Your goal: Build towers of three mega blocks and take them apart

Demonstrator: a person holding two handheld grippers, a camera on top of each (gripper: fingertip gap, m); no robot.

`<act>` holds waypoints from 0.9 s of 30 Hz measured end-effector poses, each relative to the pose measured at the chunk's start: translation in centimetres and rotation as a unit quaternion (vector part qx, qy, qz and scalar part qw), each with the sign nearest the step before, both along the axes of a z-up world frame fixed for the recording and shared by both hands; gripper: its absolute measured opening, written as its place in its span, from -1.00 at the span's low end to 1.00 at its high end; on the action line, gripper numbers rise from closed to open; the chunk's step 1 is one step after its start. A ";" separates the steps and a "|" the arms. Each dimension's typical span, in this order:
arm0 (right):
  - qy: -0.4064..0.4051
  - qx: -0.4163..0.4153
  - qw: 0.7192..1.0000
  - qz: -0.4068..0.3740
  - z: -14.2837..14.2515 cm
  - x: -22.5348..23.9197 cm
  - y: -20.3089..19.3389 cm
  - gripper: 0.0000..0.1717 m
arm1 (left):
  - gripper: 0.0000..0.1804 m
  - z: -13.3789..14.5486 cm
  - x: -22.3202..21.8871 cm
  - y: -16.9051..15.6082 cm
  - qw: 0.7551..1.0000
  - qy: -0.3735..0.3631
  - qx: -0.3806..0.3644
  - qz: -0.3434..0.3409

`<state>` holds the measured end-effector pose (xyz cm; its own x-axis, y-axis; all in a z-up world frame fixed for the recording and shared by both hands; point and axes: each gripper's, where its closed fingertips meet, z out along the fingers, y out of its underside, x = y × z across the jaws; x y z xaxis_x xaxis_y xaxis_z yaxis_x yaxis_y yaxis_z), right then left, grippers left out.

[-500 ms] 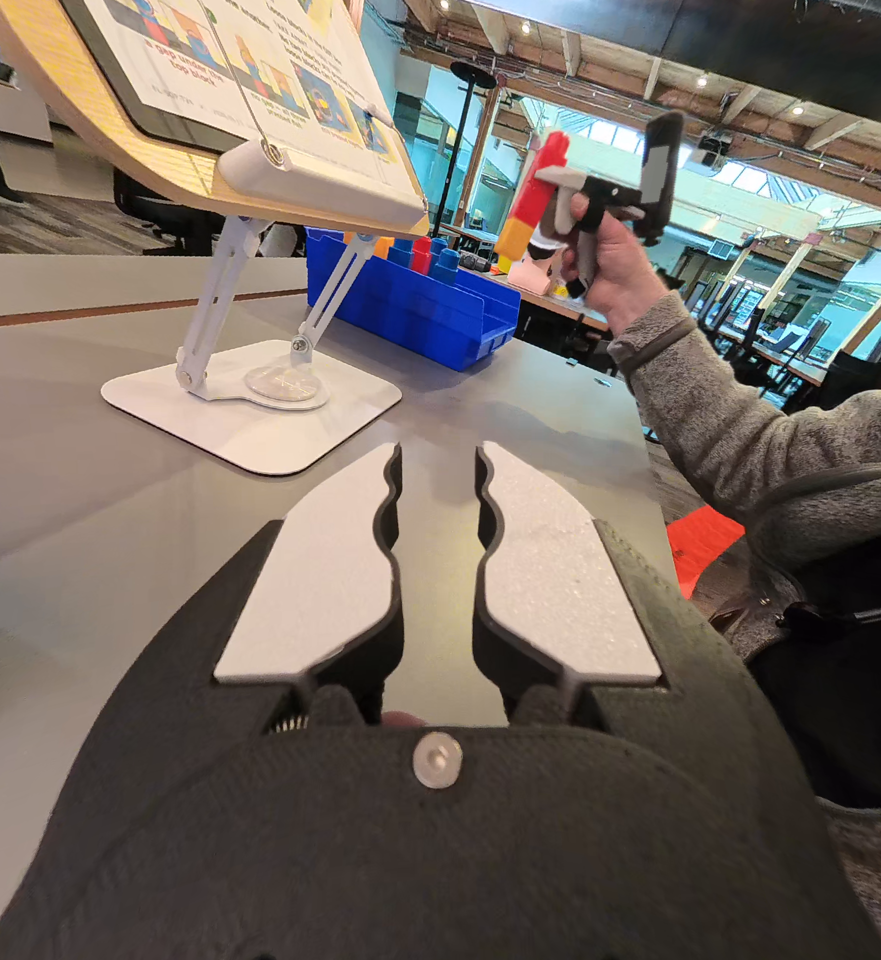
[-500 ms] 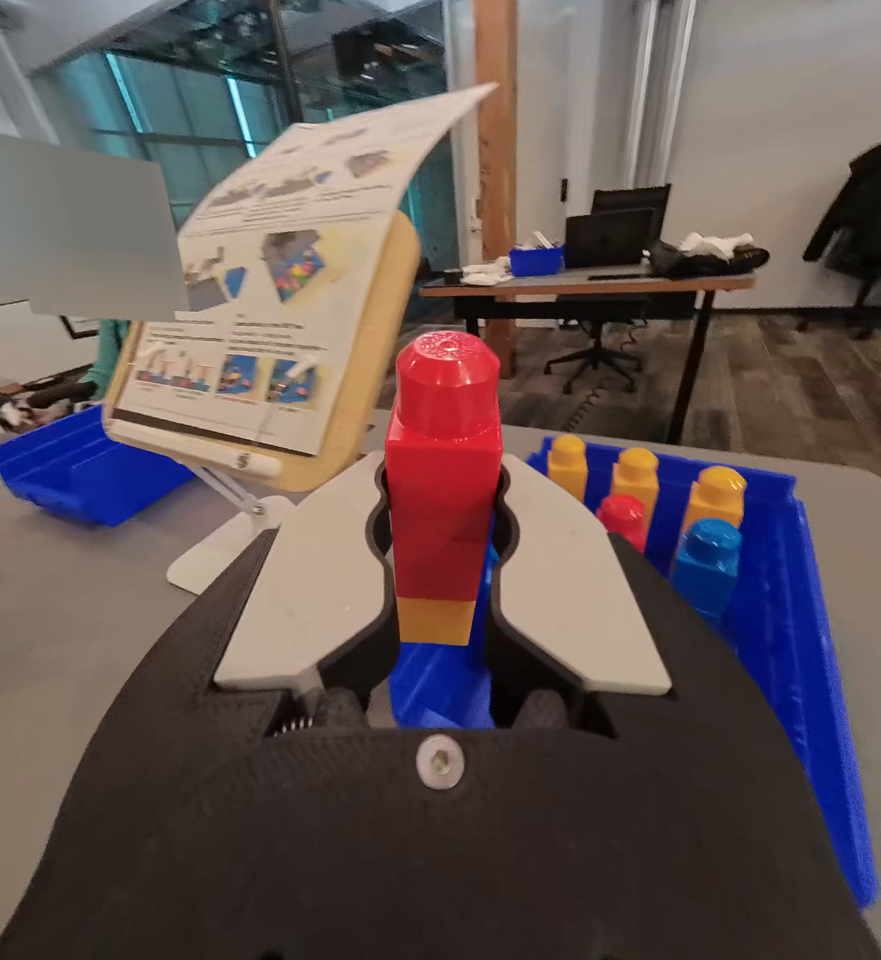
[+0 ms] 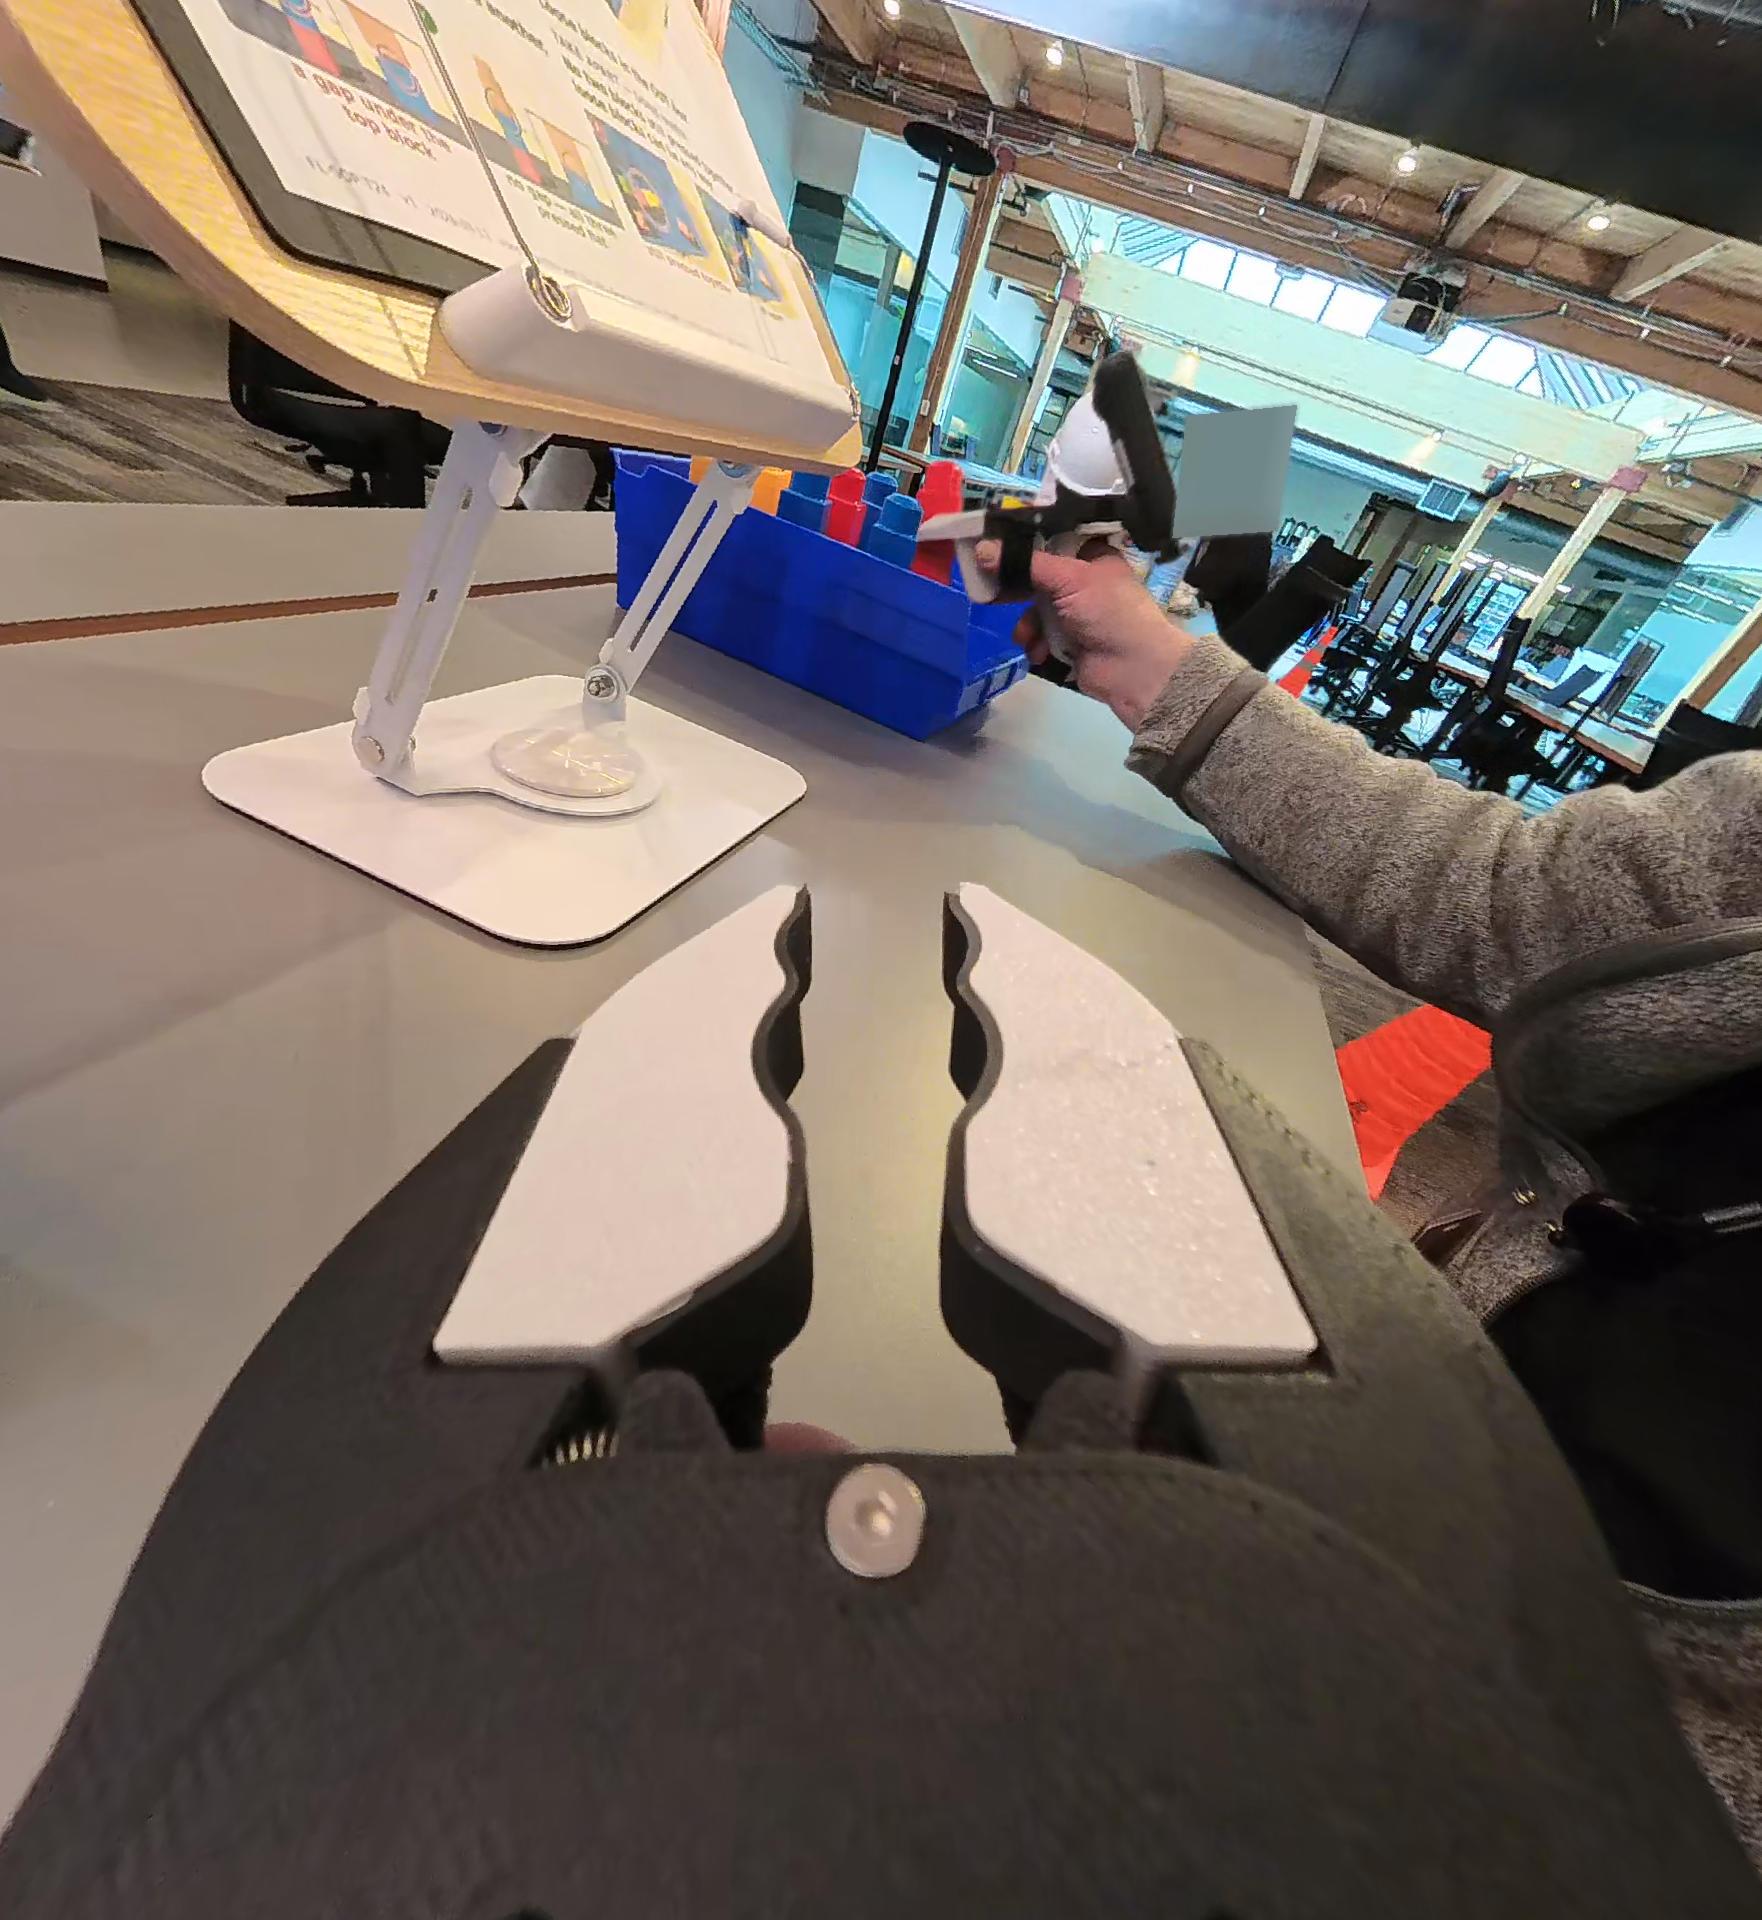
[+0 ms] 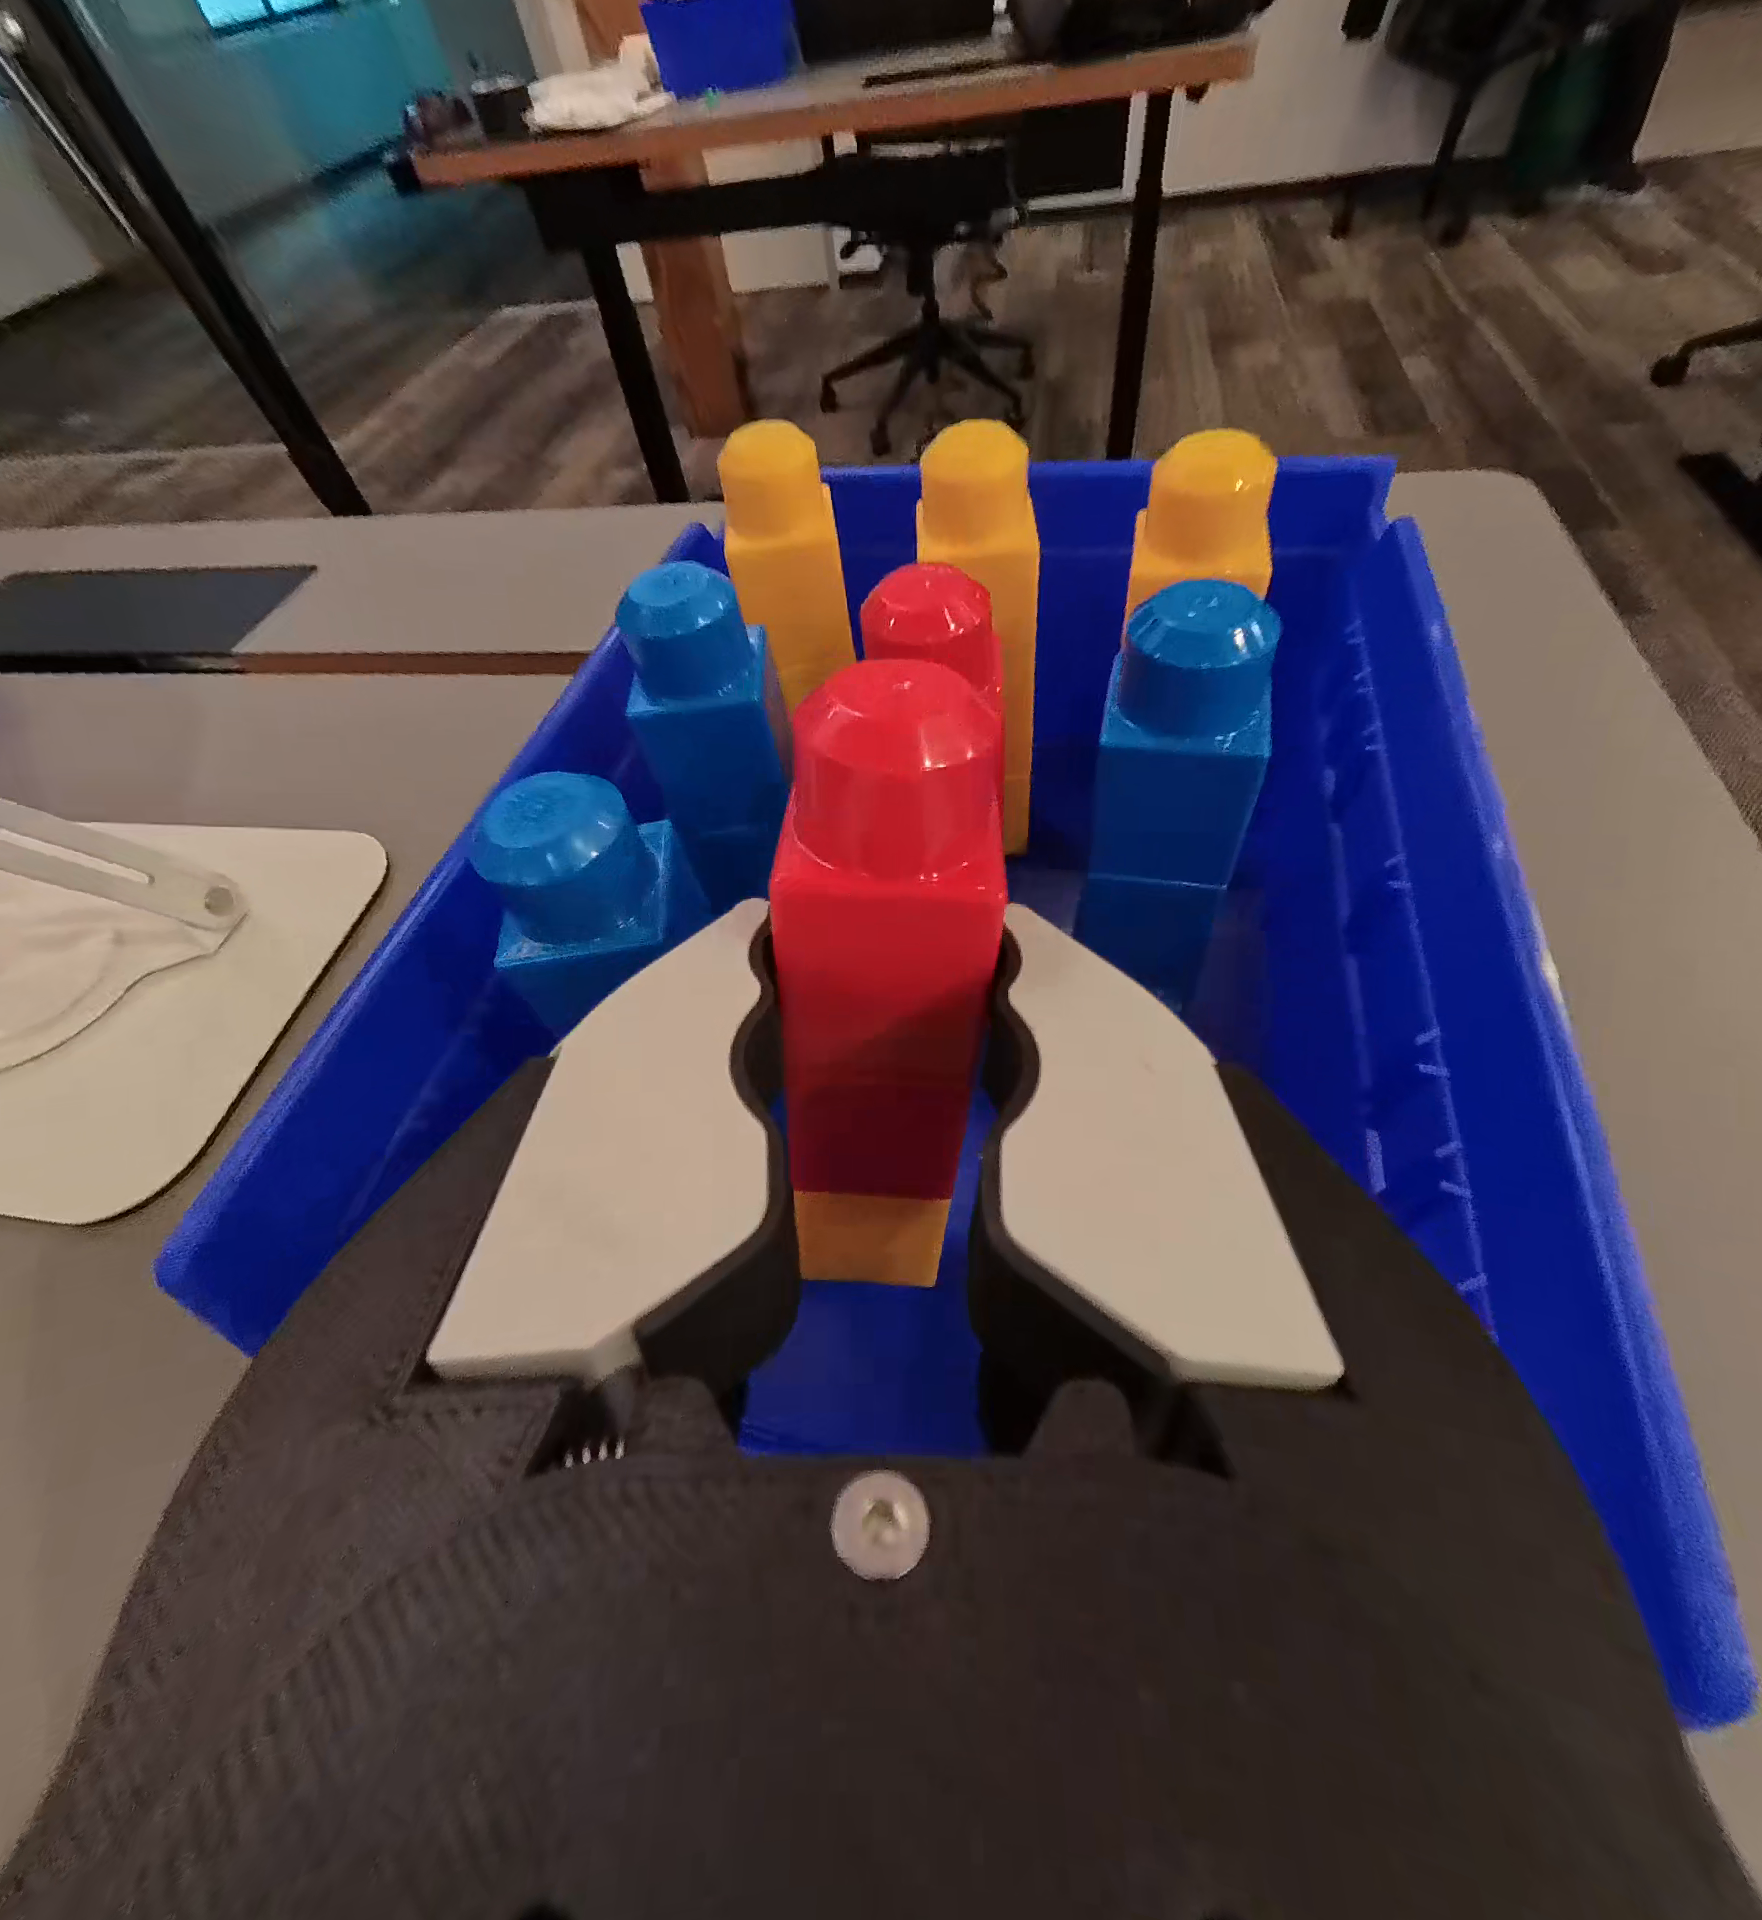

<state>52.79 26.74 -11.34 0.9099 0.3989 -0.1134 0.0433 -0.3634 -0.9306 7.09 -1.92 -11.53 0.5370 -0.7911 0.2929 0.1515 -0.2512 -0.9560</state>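
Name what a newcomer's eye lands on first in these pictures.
First, the red-over-yellow block tower clamped in the right gripper, over the near end of the blue bin. Behind it stand yellow, blue and red towers. In the left wrist view, the left gripper gapes empty over the grey table.

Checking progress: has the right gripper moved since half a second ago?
Yes. The right gripper, shut on the red-topped tower, came down from above into the blue bin.
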 end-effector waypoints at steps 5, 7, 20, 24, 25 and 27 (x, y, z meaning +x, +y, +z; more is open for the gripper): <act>-0.040 -0.032 0.999 -0.010 -0.8 -0.2 1.5 -0.56 | -0.75 -0.1 0.0 0.1 1.000 -0.001 -0.002 -0.002; -0.048 -0.046 0.998 -0.012 -1.2 -0.4 1.9 -0.56 | -0.75 -0.1 0.0 0.0 1.000 0.002 0.000 0.001; -0.088 -0.072 0.993 -0.015 -3.0 -0.2 1.6 -0.55 | -0.76 -0.1 -0.2 0.1 1.000 0.001 0.001 0.003; -0.088 -0.076 0.993 -0.013 -3.0 0.2 0.9 -0.56 | -0.76 0.0 -0.2 0.0 1.000 0.001 0.002 0.003; -0.089 -0.074 0.993 -0.012 -3.0 0.3 0.6 -0.56 | -0.76 -0.1 -0.1 0.0 1.000 0.002 0.002 0.002; -0.088 -0.077 0.993 -0.008 -3.1 0.4 0.0 -0.55 | -0.76 -0.1 -0.1 0.0 1.000 0.003 0.002 0.002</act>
